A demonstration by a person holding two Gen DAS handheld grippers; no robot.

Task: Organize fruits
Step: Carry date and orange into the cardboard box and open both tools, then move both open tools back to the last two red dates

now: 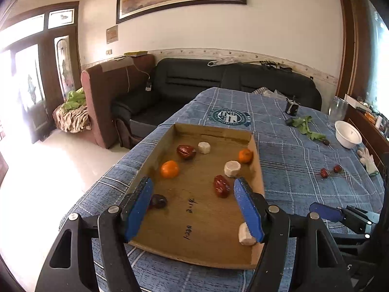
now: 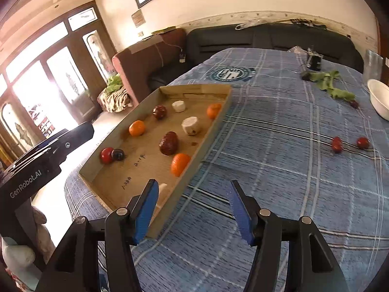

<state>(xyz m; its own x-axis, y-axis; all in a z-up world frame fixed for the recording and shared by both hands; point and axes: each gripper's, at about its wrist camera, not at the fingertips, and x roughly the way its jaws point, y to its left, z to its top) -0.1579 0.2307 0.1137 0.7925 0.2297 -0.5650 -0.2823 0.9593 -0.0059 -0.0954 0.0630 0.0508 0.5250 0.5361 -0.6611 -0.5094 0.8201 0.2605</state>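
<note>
Most fruit already sits in the tray [image 2: 216, 131] on the desk [image 2: 279, 170]; two red fruits [image 2: 337, 144] remain outside, well apart. Left claw [image 1: 193, 206] and right claw [image 2: 192, 213] both gape, grasping nothing.

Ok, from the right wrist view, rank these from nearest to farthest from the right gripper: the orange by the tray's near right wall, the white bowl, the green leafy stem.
From the right gripper:
1. Orange, just ahead, inside the cardboard tray.
2. White bowl, far right edge.
3. Green leafy stem, far right, slightly beyond the bowl.
</note>
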